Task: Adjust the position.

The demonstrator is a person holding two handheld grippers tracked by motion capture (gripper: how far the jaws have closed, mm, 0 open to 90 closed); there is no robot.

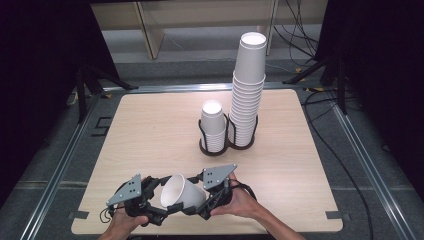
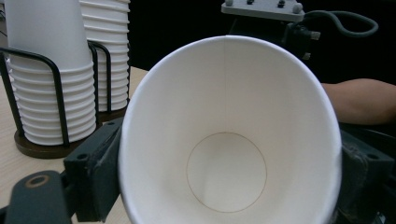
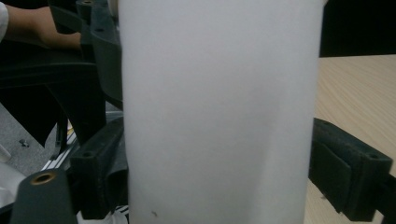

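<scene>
High view is showing a black wire holder (image 1: 202, 134) on the table (image 1: 150, 130), carrying two stacks of white cups (image 1: 247, 95) (one much taller). Near the front edge, one paper cup (image 1: 181, 192) is lying sideways and empty — its mouth is facing the left gripper (image 1: 157, 197), its base the right gripper (image 1: 202, 195). Both grippers are pressing their jaws on its walls.

Both claws, left (image 1: 159, 196) and right (image 1: 196, 199), face each other, jaws clamped.
</scene>
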